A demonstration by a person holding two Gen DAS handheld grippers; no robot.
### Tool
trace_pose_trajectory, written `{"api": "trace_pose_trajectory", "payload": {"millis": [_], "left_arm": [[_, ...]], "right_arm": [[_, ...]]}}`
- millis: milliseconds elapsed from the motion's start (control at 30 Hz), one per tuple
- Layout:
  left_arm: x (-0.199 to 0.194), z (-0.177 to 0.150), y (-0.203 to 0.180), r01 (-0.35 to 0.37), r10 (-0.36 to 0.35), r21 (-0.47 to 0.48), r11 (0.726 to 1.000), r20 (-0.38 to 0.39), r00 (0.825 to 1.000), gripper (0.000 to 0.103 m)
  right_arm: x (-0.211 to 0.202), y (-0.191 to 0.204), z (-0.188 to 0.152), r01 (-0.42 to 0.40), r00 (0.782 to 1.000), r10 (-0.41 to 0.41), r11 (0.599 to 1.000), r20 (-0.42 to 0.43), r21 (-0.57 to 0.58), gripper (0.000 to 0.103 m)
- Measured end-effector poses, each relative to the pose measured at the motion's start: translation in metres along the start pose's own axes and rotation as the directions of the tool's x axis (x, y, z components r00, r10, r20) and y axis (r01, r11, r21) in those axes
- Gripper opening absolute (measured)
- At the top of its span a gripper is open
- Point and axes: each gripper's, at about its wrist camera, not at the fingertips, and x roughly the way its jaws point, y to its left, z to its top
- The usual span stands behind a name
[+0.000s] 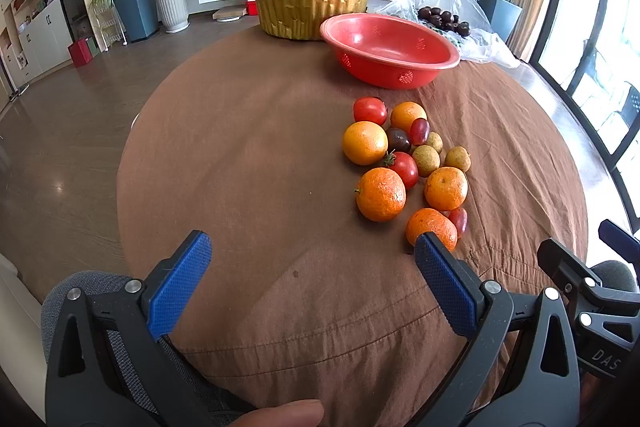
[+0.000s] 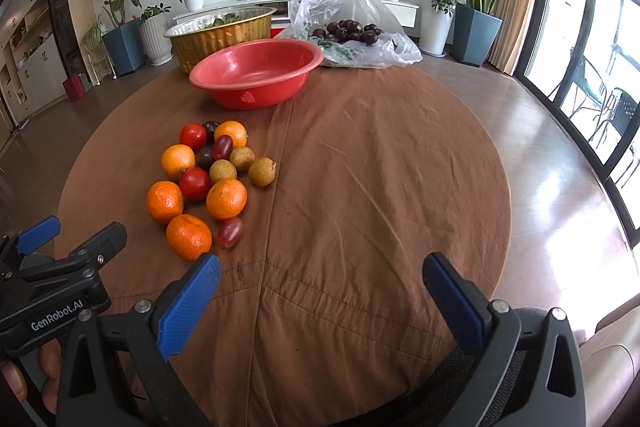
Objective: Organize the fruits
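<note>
A pile of fruit (image 1: pixel 404 163) lies on the brown tablecloth (image 1: pixel 260 187): several oranges, red tomatoes, tan longans and dark red grapes. It also shows in the right wrist view (image 2: pixel 208 179). A red basin (image 1: pixel 390 47) stands behind the pile, seemingly empty, and shows in the right wrist view (image 2: pixel 256 71). My left gripper (image 1: pixel 312 259) is open and empty, low over the near table edge, left of the pile. Its right finger (image 1: pixel 444 279) overlaps the nearest orange (image 1: pixel 430 225). My right gripper (image 2: pixel 320 275) is open and empty, to the right of the pile.
A gold foil basin (image 1: pixel 310 3) with greens stands behind the red one. A clear plastic bag (image 2: pixel 352 23) with dark round fruits lies at the table's far side. The table is round; wooden floor, potted plants and a TV cabinet lie beyond.
</note>
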Motion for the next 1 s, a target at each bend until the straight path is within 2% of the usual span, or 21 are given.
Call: {"api": "trace_pose_trajectory", "payload": {"millis": [1000], "left_arm": [[0.0047,-0.0053,-0.0027,0.004,-0.004,0.003,1.000,-0.008,1.000,0.103]], "right_arm": [[0.0011,-0.0005,0.0006,-0.001,1.000,0.001,1.000,-0.005,0.000,0.103]]}}
